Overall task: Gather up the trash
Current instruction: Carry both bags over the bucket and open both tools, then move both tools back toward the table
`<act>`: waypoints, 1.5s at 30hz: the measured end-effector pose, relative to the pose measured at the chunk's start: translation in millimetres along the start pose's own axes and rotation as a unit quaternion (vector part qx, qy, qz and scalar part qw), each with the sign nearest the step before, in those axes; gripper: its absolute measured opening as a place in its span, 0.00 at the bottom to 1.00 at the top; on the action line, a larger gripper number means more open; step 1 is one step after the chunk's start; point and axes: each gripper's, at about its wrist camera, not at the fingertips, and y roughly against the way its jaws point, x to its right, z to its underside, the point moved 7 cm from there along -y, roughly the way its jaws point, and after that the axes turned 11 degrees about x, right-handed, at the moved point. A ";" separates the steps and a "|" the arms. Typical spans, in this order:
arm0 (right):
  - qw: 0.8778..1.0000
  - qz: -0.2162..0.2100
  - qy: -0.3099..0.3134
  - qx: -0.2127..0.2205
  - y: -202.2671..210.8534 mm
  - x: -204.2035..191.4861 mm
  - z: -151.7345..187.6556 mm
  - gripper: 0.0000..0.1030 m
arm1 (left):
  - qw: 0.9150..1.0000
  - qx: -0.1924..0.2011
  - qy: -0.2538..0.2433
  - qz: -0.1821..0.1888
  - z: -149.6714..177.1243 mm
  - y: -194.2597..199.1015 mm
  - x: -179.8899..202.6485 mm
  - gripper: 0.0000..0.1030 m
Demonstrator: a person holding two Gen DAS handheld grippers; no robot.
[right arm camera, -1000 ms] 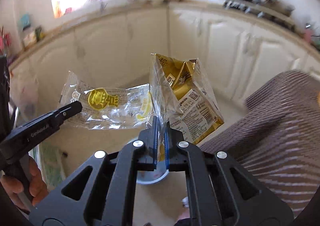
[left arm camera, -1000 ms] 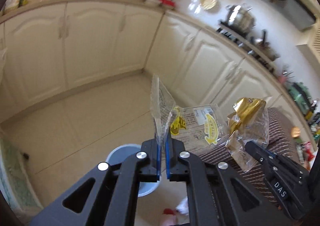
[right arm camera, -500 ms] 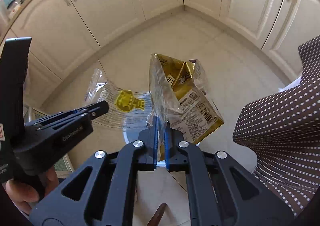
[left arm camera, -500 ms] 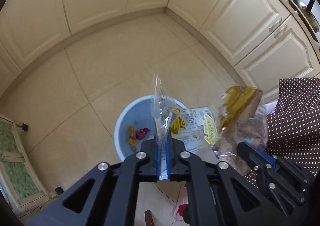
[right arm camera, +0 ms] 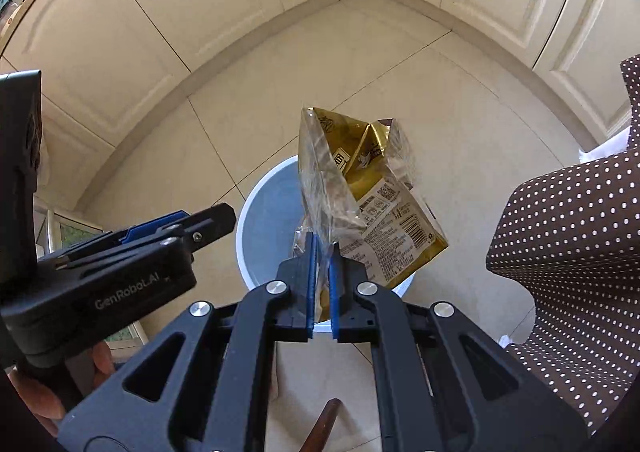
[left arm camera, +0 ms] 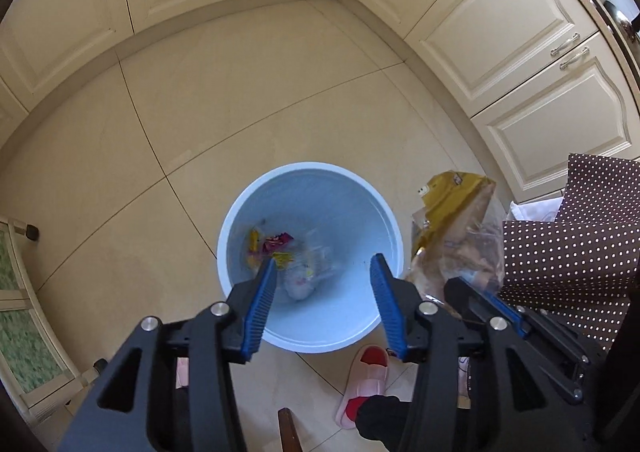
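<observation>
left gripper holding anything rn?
No, the left gripper has open jaws with nothing between them, only the blue bin with wrappers below.

The left gripper (left arm camera: pixel 323 275) and right gripper (right arm camera: pixel 323 266) are matt black plastic, with ribbed blue pads (left arm camera: pixel 261 308) lining the jaws and bright metal screw heads (left arm camera: pixel 220 309) behind them. Between the right jaws, the snack bag (right arm camera: pixel 362 192) is crinkled film, part clear, part glossy gold foil with a printed label. Below the left jaws, the waste bin (left arm camera: pixel 356 316) is smooth pale-blue plastic with a slight sheen; the wrappers (left arm camera: pixel 280 252) inside look like shiny film. The floor (left arm camera: pixel 240 100) is smooth beige tile, faintly glossy. The cabinet doors (left arm camera: pixel 520 36) are cream, satin-finished, with metal handles. Right of the jaws hangs a brown polka-dot cloth (left arm camera: pixel 572 252), matt woven fabric.
</observation>
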 end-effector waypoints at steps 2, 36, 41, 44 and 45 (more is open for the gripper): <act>1.000 -0.001 0.002 -0.001 -1.7 -4.6 0.4 0.06 | 1.000 0.000 0.003 -0.001 -0.5 -1.0 -3.3 0.47; 0.992 0.044 0.002 0.118 148.7 20.2 -24.3 0.26 | 0.994 0.074 -0.033 0.068 -0.8 118.4 71.7 0.49; 0.978 0.080 -0.013 0.190 243.4 64.7 -22.4 0.30 | 0.983 0.105 -0.085 0.121 7.0 170.1 149.9 0.50; 0.962 0.114 -0.025 0.245 310.6 98.3 -14.9 0.42 | 0.970 0.131 -0.138 0.151 18.2 206.2 209.4 0.54; 0.956 0.128 -0.030 0.262 332.9 110.6 -10.3 0.42 | 0.965 0.137 -0.154 0.161 22.8 216.4 227.9 0.55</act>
